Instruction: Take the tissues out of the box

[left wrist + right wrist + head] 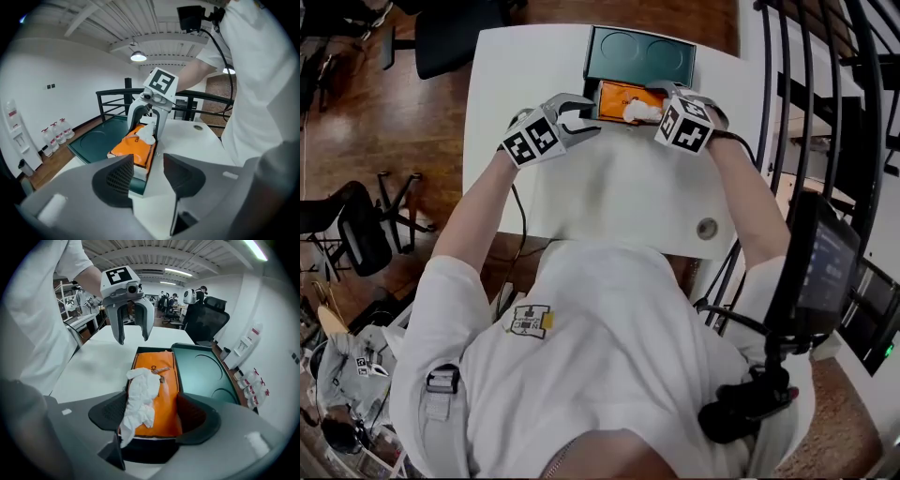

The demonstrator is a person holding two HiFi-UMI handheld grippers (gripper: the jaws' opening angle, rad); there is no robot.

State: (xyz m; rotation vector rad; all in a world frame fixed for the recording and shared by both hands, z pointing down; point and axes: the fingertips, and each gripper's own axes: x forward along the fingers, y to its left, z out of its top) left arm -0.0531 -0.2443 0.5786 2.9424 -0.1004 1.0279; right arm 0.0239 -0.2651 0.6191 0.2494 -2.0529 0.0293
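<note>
An orange tissue pack (621, 97) lies in a dark box at the near edge of a green tray (637, 54). A crumpled white tissue (640, 111) sticks out of its slot. My right gripper (656, 100) stands open around the pack's end. In the right gripper view the tissue (140, 401) drapes over the left jaw of that gripper (152, 416), and the pack (161, 394) fills the gap. My left gripper (589, 114) faces it from the other end, open with nothing between its jaws. In the left gripper view this gripper (147, 168) points at the pack (133, 147) and at the right gripper (143, 131).
The white table (609, 187) has a round cable hole (706, 228) near its front right corner. A black railing (806, 84) runs along the right. An office chair (450, 33) stands behind the table's left corner. Several bottles (56, 133) stand on the floor.
</note>
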